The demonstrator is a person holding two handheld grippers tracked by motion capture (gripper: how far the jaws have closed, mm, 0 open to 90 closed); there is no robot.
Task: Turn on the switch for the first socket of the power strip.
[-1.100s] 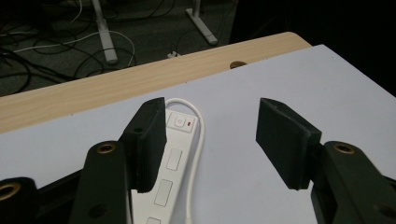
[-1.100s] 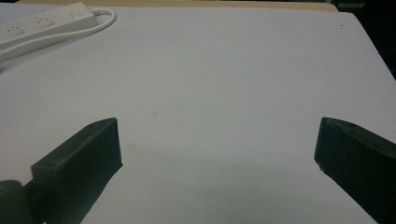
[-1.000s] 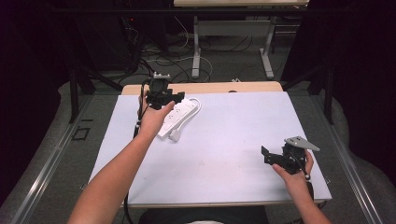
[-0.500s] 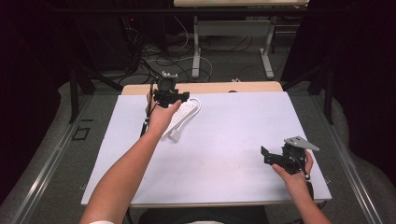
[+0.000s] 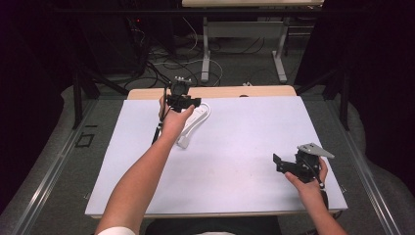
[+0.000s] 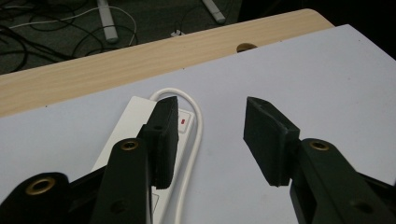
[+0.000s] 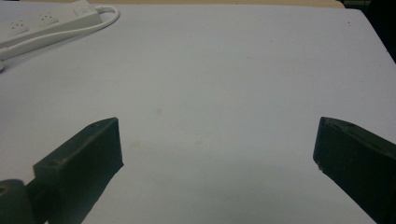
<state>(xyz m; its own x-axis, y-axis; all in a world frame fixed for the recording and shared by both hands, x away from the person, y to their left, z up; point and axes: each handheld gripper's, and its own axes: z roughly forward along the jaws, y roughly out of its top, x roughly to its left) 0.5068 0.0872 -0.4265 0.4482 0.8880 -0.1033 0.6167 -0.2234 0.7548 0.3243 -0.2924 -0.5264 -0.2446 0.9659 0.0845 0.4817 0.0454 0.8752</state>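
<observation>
A white power strip (image 5: 195, 121) lies at the far left of the white sheet (image 5: 244, 142), with its cable looped round its far end. My left gripper (image 5: 180, 93) hovers over that far end. In the left gripper view, its left jaw is above the strip (image 6: 133, 114) and the cable loop (image 6: 200, 122) shows in the gap. The left gripper (image 6: 210, 109) is open; its jaws have just been closing with nothing gripped between them. My right gripper (image 5: 278, 164) is held low at the near right, pointing left. It (image 7: 217, 140) stands wide open over bare sheet, with the strip (image 7: 42, 23) far off.
A bare strip of wooden tabletop (image 5: 254, 91) with a cable hole runs along the far edge. Beyond it are floor cables (image 5: 161, 63) and the metal legs of another table (image 5: 205, 54). Dark frame bars stand at both sides.
My left hand has moved a little to the right over the power strip, and its jaws stand narrower. The right hand has kept still.
</observation>
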